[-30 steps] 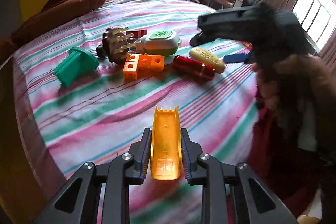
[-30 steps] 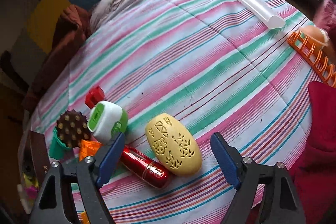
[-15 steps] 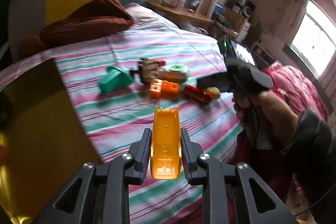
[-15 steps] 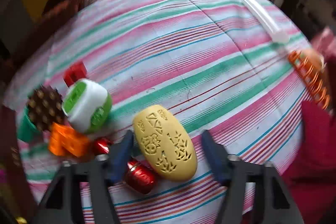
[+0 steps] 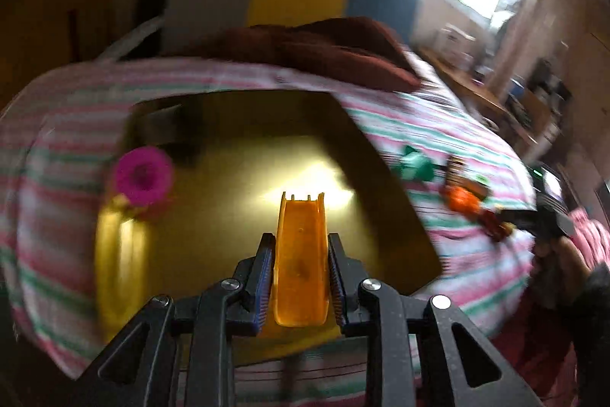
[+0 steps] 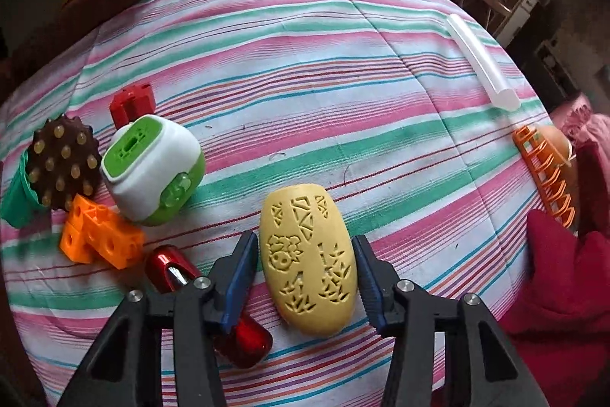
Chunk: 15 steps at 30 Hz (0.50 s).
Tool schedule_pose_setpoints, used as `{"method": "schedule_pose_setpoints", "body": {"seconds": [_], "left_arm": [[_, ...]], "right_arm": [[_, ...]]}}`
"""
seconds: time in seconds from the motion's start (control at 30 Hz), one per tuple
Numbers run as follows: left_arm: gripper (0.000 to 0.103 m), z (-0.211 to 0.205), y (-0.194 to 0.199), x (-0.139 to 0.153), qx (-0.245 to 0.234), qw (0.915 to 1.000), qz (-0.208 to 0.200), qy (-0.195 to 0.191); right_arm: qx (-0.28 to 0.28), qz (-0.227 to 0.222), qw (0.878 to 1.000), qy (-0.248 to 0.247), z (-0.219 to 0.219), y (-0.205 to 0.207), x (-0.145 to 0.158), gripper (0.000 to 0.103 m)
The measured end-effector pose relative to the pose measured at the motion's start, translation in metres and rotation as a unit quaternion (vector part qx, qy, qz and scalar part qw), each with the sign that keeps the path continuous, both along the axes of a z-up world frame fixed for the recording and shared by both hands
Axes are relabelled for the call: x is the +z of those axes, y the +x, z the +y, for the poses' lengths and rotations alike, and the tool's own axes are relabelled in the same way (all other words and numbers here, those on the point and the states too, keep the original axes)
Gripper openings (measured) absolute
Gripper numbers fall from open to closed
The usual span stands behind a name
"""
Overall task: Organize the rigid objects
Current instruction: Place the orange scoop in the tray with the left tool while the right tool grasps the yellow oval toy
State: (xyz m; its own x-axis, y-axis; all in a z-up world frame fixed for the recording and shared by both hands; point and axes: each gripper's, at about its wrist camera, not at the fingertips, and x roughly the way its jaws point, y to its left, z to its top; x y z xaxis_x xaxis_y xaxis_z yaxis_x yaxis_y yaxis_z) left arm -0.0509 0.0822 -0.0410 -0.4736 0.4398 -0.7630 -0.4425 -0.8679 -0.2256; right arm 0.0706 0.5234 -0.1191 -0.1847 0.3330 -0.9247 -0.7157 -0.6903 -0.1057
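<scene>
My left gripper point(image 5: 299, 243) is shut on an orange channel-shaped piece point(image 5: 301, 273), held above a shiny golden tray point(image 5: 267, 147) on the striped bed. The tray holds a pink round thing point(image 5: 141, 174) and a blurred yellow thing point(image 5: 118, 254). In the right wrist view my right gripper point(image 6: 305, 243) points down over a yellow carved oval point(image 6: 309, 262) lying on the bedspread. Its jaws are closing, and both blue pads meet the oval's long sides. A red metallic cylinder point(image 6: 167, 266) lies just left of it, partly under the left finger.
Left of the oval lie an orange block point(image 6: 99, 239), a green and white device point(image 6: 152, 170), a brown studded ball point(image 6: 63, 166) in a green cup point(image 6: 15, 201) and a red block point(image 6: 131, 103). A white tube point(image 6: 480, 61) and an orange rack point(image 6: 545, 178) lie at the right edge.
My left gripper swung left with the orange piece, from facing the toy cluster to over the golden tray. The right jaws narrowed from wide apart to touching the yellow oval.
</scene>
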Motion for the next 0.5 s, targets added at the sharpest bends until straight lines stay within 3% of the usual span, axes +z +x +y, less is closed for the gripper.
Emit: {"method": "schedule_pose_setpoints", "body": {"seconds": [0.27, 0.5], "left_arm": [[0.026, -0.047, -0.045, -0.037, 0.078, 0.9954, -0.051, -0.022], [0.026, -0.047, -0.056, -0.049, 0.086, 0.9937, -0.032, -0.064]], "right_arm": [[0.014, -0.004, 1.000, 0.011, -0.018, -0.021, -0.003, 0.046], [0.016, -0.005, 1.000, 0.014, -0.013, -0.023, -0.001, 0.046]]}}
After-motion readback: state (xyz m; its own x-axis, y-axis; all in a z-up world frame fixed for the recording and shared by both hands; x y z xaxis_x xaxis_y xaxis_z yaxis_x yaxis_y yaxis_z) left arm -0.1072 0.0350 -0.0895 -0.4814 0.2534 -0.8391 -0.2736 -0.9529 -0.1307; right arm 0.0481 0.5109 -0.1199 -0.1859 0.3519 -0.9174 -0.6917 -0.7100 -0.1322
